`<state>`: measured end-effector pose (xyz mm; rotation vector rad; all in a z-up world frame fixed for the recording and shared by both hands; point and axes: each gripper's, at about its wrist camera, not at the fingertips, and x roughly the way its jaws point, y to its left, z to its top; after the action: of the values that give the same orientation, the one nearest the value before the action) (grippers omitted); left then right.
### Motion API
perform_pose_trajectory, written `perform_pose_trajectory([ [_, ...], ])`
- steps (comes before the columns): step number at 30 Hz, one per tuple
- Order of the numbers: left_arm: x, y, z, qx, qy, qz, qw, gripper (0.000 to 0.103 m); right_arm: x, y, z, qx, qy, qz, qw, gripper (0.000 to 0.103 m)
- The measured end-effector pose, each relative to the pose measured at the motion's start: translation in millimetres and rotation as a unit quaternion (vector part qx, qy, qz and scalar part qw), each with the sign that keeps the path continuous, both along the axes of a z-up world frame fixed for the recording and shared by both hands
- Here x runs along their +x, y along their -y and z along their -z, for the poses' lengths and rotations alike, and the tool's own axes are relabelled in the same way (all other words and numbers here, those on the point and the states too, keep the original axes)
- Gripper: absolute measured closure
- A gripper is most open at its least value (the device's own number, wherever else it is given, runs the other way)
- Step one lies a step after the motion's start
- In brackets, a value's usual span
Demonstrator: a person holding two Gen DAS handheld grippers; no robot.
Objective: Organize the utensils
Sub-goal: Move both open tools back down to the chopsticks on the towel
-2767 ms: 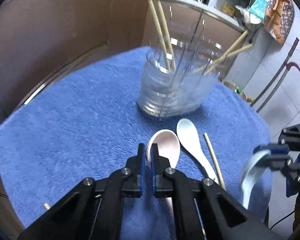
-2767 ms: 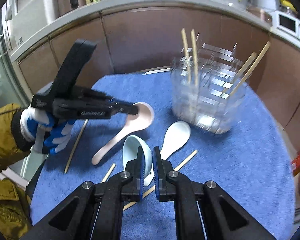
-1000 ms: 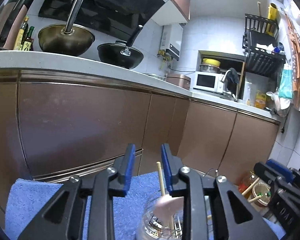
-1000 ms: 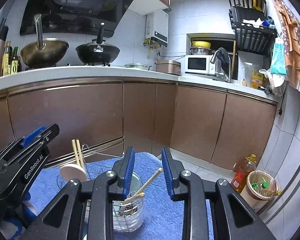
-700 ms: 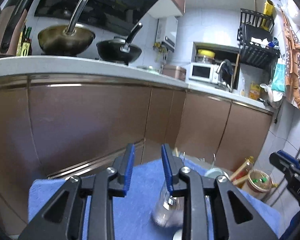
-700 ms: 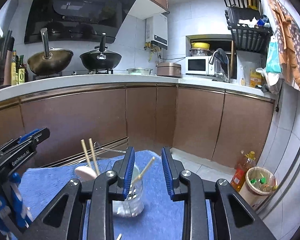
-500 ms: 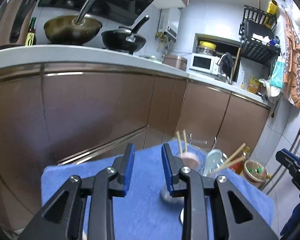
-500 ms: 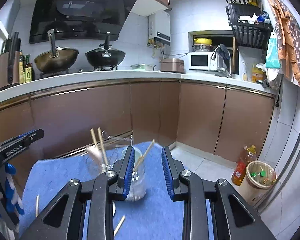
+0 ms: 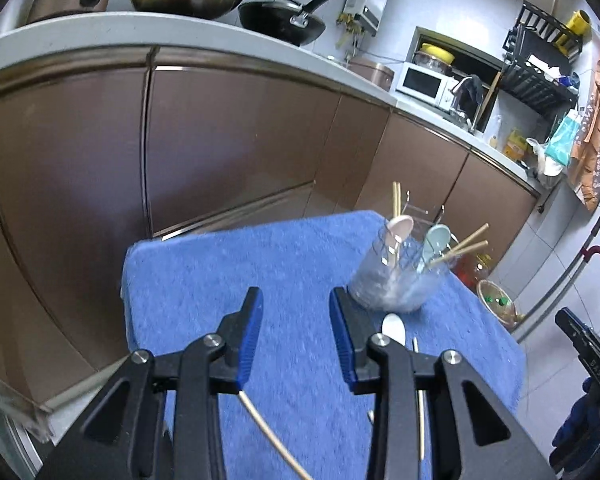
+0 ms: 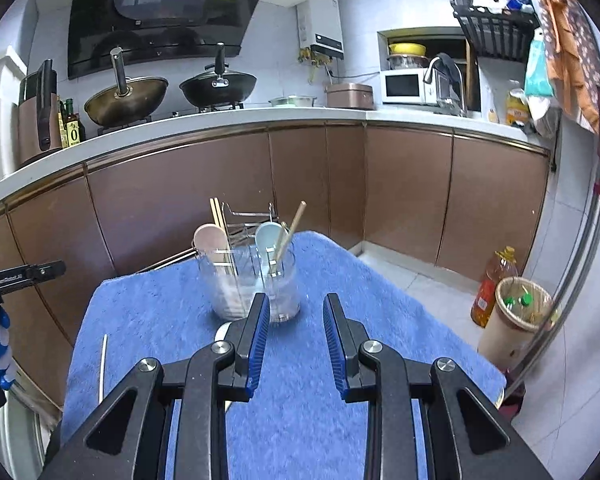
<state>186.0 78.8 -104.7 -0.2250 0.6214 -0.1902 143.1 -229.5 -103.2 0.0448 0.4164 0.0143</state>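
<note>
Both spoons, pink (image 9: 399,227) and pale blue (image 9: 436,236), now stood in the clear holder (image 10: 256,284), so we drew back our empty left gripper (image 9: 296,334), jaws opening, and slack right gripper (image 10: 294,340) toward the white spoon (image 9: 394,329) and chopsticks (image 9: 274,440) left on the towel (image 9: 220,280).

The holder (image 10: 256,284) stands on the towel (image 10: 380,320) that covers the bench, toward its far edge, and in it stand two spoons (image 10: 210,240) and several chopsticks (image 10: 288,236). On the towel just before the holder lies a third spoon (image 9: 394,326), with one chopstick (image 9: 419,392) right of it and another (image 10: 102,364) well to the holder's left near the towel's edge. Behind the holder run the cabinets (image 10: 308,184), and right of it, on the floor, stand a bottle (image 10: 494,284) and a bin (image 10: 516,320).
</note>
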Motion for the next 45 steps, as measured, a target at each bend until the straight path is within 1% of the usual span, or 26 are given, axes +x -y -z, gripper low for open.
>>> perform_pose_trajectory([
  [4,-8,-8,9,-0.01,-0.028,0.003,0.9996,0.07,-10,6,8,0.016,-0.012,-0.002,1.0,0.077],
  [7,-11,-2,22,-0.006,-0.062,0.033,0.9975,0.07,-15,6,13,0.029,-0.02,-0.007,0.999,0.077],
  [10,-15,9,36,-0.013,-0.096,0.069,0.9929,0.07,-17,6,16,0.035,-0.024,-0.011,0.999,0.077],
  [14,-17,26,52,-0.032,-0.138,0.108,0.984,0.07,-21,7,19,0.04,-0.028,-0.015,0.999,0.077],
  [21,-23,57,70,-0.031,-0.172,0.146,0.9737,0.07,-23,16,28,0.053,-0.034,-0.014,0.998,0.077],
  [24,-18,70,78,-0.031,-0.195,0.159,0.9673,0.07,-21,19,33,0.059,-0.041,-0.017,0.997,0.077],
  [29,-6,94,97,-0.016,-0.24,0.168,0.9561,0.07,-16,19,44,0.061,-0.057,-0.028,0.996,0.077],
  [31,-1,101,104,-0.017,-0.253,0.169,0.9524,0.07,-14,19,47,0.061,-0.063,-0.031,0.996,0.077],
  [34,7,108,114,-0.031,-0.273,0.163,0.9474,0.07,-10,19,53,0.062,-0.073,-0.036,0.995,0.077],
  [41,23,121,129,-0.025,-0.296,0.151,0.943,0.071,-2,17,64,0.062,-0.093,-0.044,0.993,0.077],
  [45,29,130,135,-0.018,-0.306,0.151,0.9399,0.077,2,17,71,0.063,-0.103,-0.047,0.992,0.077],
])
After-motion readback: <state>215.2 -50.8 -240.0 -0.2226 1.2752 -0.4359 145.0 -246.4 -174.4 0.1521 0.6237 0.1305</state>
